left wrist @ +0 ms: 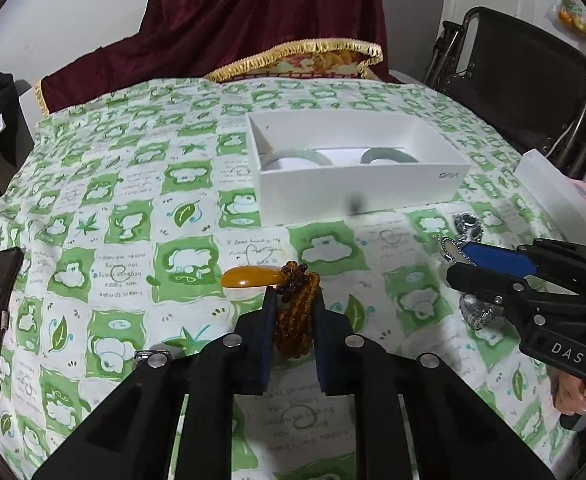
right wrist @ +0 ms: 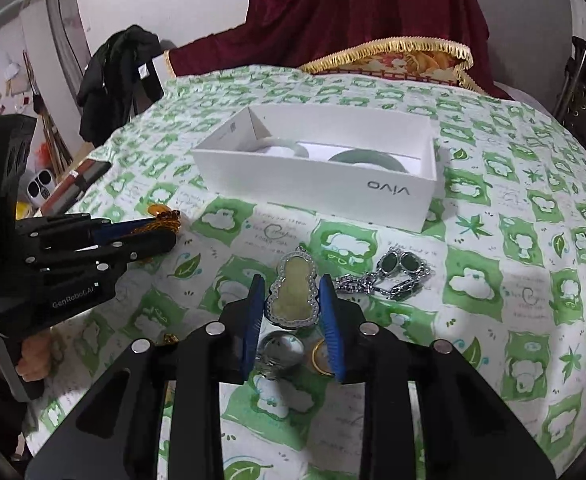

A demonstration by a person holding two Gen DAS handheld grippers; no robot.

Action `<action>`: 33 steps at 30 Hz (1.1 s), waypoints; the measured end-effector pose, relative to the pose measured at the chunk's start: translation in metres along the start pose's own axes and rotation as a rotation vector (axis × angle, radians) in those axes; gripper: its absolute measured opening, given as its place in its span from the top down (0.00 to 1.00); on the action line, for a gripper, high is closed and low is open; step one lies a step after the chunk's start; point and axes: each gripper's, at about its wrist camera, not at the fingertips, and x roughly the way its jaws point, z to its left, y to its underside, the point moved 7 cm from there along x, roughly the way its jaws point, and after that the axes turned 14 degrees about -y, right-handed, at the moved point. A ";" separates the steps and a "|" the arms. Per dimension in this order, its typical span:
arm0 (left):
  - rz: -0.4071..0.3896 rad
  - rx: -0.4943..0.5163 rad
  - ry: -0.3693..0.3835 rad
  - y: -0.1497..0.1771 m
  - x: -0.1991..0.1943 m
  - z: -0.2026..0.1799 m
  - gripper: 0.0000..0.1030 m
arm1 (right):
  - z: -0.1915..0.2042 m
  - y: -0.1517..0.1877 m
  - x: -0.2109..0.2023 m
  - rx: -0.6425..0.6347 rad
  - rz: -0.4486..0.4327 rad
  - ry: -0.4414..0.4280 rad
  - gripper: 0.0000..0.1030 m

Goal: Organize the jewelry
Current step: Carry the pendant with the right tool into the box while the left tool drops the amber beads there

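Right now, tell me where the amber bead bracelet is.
The amber bead bracelet sits between the left gripper's fingers, low centre in the left wrist view, just beside the amber pendant and nearer than the white box.

Right hand-held gripper (right wrist: 291, 286): jaws apart, set either side of a pale pendant (right wrist: 293, 294) lying on the green-patterned cloth (right wrist: 493, 240). Two rings (right wrist: 283, 350) sit just behind it. Dark-stoned chain (right wrist: 393, 276) beside it. White box (right wrist: 321, 168) beyond holds two bangles (right wrist: 367, 160). Left hand-held gripper (right wrist: 169, 228) grips amber beads (right wrist: 165, 220).
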 end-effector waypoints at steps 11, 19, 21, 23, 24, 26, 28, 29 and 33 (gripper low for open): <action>-0.043 -0.043 0.010 -0.009 -0.011 0.009 0.84 | -0.001 -0.005 -0.014 0.010 -0.057 -0.004 0.74; -0.090 -0.072 0.023 -0.036 -0.027 0.012 0.84 | -0.014 -0.018 -0.034 0.071 -0.135 -0.011 0.74; -0.113 -0.067 0.032 -0.049 -0.034 0.010 0.84 | -0.018 -0.026 -0.041 0.084 -0.163 -0.015 0.74; -0.134 -0.055 0.032 -0.061 -0.037 0.005 0.84 | -0.022 -0.034 -0.046 0.094 -0.180 -0.016 0.74; -0.144 -0.047 0.034 -0.069 -0.038 0.003 0.84 | -0.024 -0.040 -0.048 0.096 -0.188 -0.016 0.74; -0.156 -0.039 0.040 -0.081 -0.038 -0.003 0.84 | -0.027 -0.053 -0.050 0.094 -0.202 -0.015 0.74; -0.161 -0.039 0.054 -0.093 -0.035 -0.009 0.84 | -0.031 -0.066 -0.048 0.089 -0.207 -0.010 0.74; -0.159 -0.042 0.060 -0.098 -0.032 -0.012 0.84 | -0.033 -0.075 -0.045 0.084 -0.205 -0.006 0.74; -0.136 -0.032 0.060 -0.107 -0.013 -0.020 0.84 | -0.043 -0.092 -0.023 0.077 -0.170 0.011 0.74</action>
